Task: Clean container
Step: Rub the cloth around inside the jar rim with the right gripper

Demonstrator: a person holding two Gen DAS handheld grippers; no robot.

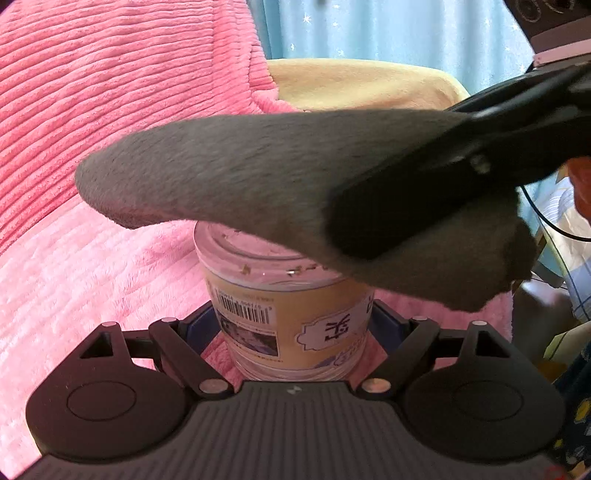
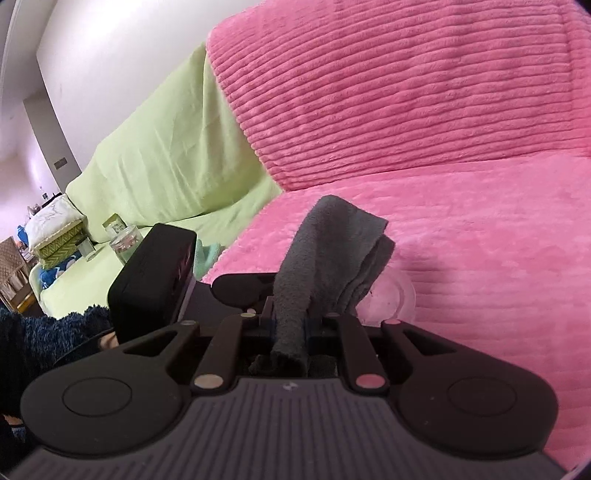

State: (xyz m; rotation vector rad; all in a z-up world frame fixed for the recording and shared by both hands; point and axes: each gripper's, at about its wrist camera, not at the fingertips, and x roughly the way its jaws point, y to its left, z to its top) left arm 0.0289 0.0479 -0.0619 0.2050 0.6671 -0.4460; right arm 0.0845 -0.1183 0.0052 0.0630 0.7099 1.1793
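Pink ribbed plush cover (image 2: 424,110): spread over a sofa seat and backrest; fills most of both views.

Light green cover (image 2: 162,155): drapes the adjoining stretch of sofa, on the left in the right wrist view; a small clear glass jar (image 2: 127,245) stands on it, well apart from the work.

Light blue curtain (image 1: 388,29): hangs behind the sofa, top of the left wrist view.

Grey cloth (image 1: 229,173): soft, folded, fuzzy pile. One end is pinched in the right hand-held gripper (image 2: 290,326), whose jaws stand nearly together with the cloth between them. The free end hangs over the jar mouth; whether it touches the rim cannot be told.

Glass jar (image 1: 291,314): the container; clear, open-topped, with a tan paper label bearing a barcode and printed characters. Small specks of residue cling inside near the rim. It stands upright above the pink seat, between the fingers of the left hand-held gripper (image 1: 293,325), whose jaws are spread to the jar's width and pressed to its two sides.
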